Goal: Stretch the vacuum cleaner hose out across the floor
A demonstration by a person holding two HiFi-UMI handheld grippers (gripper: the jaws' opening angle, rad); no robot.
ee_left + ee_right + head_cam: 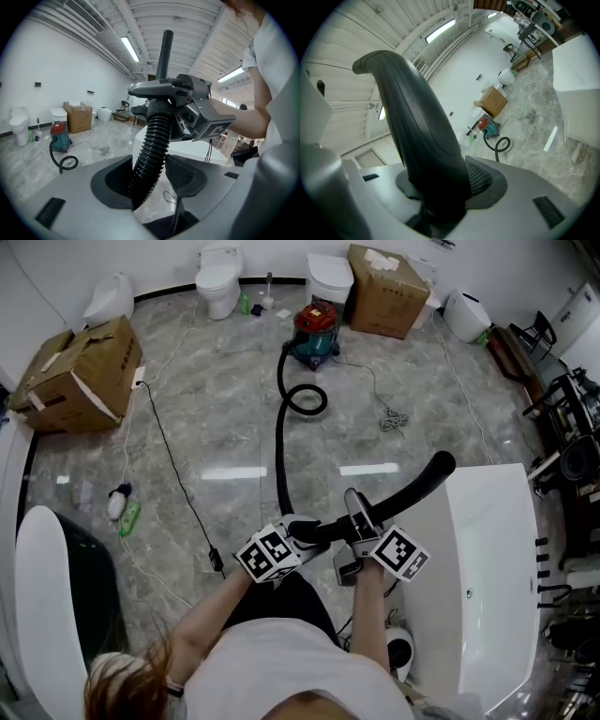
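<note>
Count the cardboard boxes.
2. The left box lies by the left edge; the far box stands right of the vacuum. More may be out of view.

- I can read no word, brand or number in any of my views.
- The left cube (272, 554) and right cube (401, 554) show only black-and-white square patterns.
- The sticker on the vacuum cleaner (314, 332) lid is too small to read.
</note>
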